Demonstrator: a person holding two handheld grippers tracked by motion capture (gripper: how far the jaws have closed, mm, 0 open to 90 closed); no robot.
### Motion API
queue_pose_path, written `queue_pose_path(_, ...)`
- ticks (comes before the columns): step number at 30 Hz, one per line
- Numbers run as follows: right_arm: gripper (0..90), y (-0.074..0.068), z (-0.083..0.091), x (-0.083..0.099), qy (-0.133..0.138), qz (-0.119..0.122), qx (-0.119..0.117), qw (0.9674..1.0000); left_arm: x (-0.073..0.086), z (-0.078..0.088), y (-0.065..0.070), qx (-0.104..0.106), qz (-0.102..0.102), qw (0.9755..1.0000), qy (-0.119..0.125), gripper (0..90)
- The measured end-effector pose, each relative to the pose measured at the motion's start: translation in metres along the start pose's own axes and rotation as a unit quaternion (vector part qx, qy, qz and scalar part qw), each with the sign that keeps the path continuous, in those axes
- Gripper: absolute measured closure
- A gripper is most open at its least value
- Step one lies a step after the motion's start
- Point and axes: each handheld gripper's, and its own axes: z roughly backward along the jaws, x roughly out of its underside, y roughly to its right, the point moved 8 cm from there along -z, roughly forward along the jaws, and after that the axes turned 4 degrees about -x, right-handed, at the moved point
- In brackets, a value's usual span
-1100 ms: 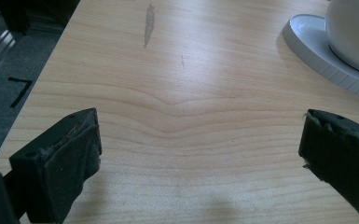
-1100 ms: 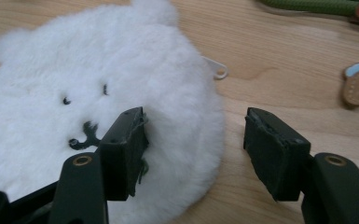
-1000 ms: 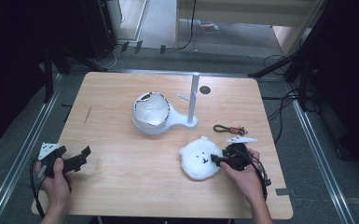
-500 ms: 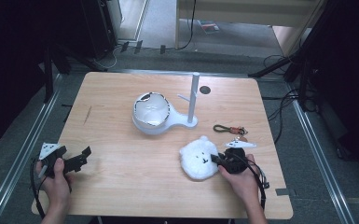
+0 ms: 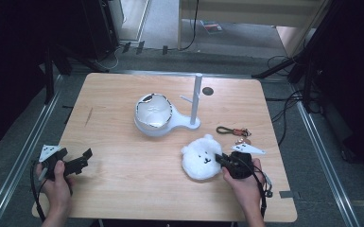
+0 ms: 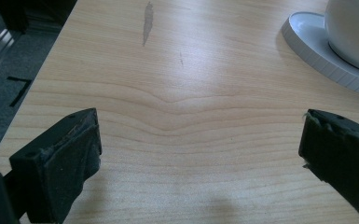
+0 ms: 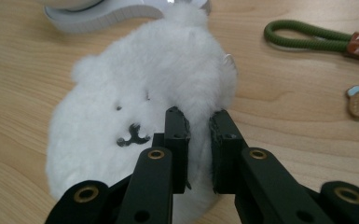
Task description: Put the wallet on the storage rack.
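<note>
The white plush bear (image 5: 202,158) lies face up on the table (image 5: 123,189), near its front edge on your right side, its small dark nose and mouth turned toward the ceiling. Your right gripper (image 7: 198,123) has it by the edge: the two black fingers (image 7: 176,140) have just been closing and now pinch a fold of white fur between them, with only a narrow gap of fluff left. In the high view your right gripper (image 5: 223,161) sits just beside the bear, your hand wrapped around its body.

Just past the bear stands a white stand (image 5: 170,125) with a flat base, a round bowl-like shell (image 5: 152,112) and an upright post (image 5: 197,94) with short pegs. To the right of the bear, well clear of the stand, a green cord loop with a keyring charm (image 5: 232,131) lies flat on the wood.

Far across the table, near the front left corner, your left gripper (image 5: 78,161) rests low over bare wood. Its fingers (image 6: 70,154) stand wide apart with nothing between them, the stand's base at the far right of its own view.
</note>
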Motion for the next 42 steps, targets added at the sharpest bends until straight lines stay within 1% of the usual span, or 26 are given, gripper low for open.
queue_pose_path(3, 80.7, -0.006, 0.009, -0.007, 0.018, -0.013, -0.004, 0.9997, 0.0, 0.0, 0.0, 0.0, 0.0, 1.0, 0.0, 0.0)
queue_pose_path(4, 80.7, -0.006, 0.009, -0.007, 0.018, -0.013, -0.004, 0.9997, 0.0, 0.0, 0.0, 0.0, 0.001, 1.0, 0.0, 0.0)
queue_pose_path(5, 80.7, -0.008, 0.012, -0.01, 0.027, -0.015, -0.007, 0.9995, 0.0, 0.0, 0.0, -0.001, 0.001, 1.0, 0.0, 0.0)
queue_pose_path(6, 80.6, -0.01, 0.015, -0.013, 0.034, -0.02, -0.012, 0.9992, 0.0, 0.0, 0.0, -0.001, 0.001, 1.0, 0.0, 0.0)
queue_pose_path(7, 80.6, -0.013, 0.02, -0.019, 0.048, -0.028, -0.018, 0.9983, 0.0, 0.0, 0.0, -0.001, 0.0, 1.0, 0.0, 0.0)
queue_pose_path(8, 80.6, -0.015, 0.022, -0.022, 0.054, -0.033, -0.018, 0.9978, 0.0, 0.0, 0.0, -0.001, 0.001, 1.0, 0.0, 0.0)
queue_pose_path(9, 80.6, -0.015, 0.022, -0.022, 0.054, -0.033, -0.018, 0.9978, 0.0, 0.0, 0.0, -0.001, 0.0, 1.0, 0.0, 0.0)
queue_pose_path(10, 80.6, -0.017, 0.027, -0.028, 0.066, -0.037, -0.017, 0.997, 0.0, 0.0, 0.0, -0.001, 0.0, 1.0, 0.0, 0.0)
queue_pose_path(14, 80.4, -0.02, 0.031, -0.033, 0.071, -0.041, -0.016, 0.9965, 0.0, 0.0, 0.0, -0.001, 0.0, 1.0, 0.0, 0.0)
queue_pose_path(16, 80.3, -0.021, 0.033, -0.037, 0.076, -0.038, -0.014, 0.9963, 0.0, 0.0, 0.0, -0.001, 0.0, 1.0, 0.0, 0.0)
queue_pose_path(22, 80.2, -0.023, 0.038, -0.048, 0.088, -0.042, 0.003, 0.9952, 0.0, 0.0, 0.0, 0.0, 0.0, 1.0, 0.0, 0.0)
queue_pose_path(26, 80.0, -0.028, 0.041, -0.057, 0.097, -0.034, 0.011, 0.9946, 0.0, 0.0, 0.0, 0.0, 0.001, 1.0, 0.001, 0.0)
queue_pose_path(29, 80.0, -0.031, 0.041, -0.06, 0.099, -0.028, 0.01, 0.9947, 0.0, 0.0, 0.0, 0.0, 0.0, 1.0, 0.001, 0.0)
queue_pose_path(33, 79.9, -0.039, 0.04, -0.068, 0.105, -0.028, 0.008, 0.9941, 0.0, 0.0, 0.0, 0.0, 0.0, 1.0, 0.001, 0.0)
queue_pose_path(35, 79.9, -0.043, 0.039, -0.071, 0.106, -0.021, 0.012, 0.9941, 0.0, 0.0, 0.0, 0.0, 0.0, 1.0, 0.001, 0.0)
queue_pose_path(36, 79.9, -0.047, 0.038, -0.075, 0.107, -0.016, 0.015, 0.994, 0.0, 0.0, 0.0, 0.0, 0.0, 1.0, 0.001, 0.0)
queue_pose_path(37, 79.9, -0.047, 0.038, -0.075, 0.107, -0.016, 0.015, 0.994, 0.0, 0.0, 0.0, 0.0, 0.0, 1.0, 0.001, 0.0)
queue_pose_path(42, 79.8, -0.056, 0.035, -0.084, 0.111, -0.004, 0.019, 0.9936, 0.0, 0.0, 0.0, 0.0, 0.0, 1.0, 0.001, 0.0)
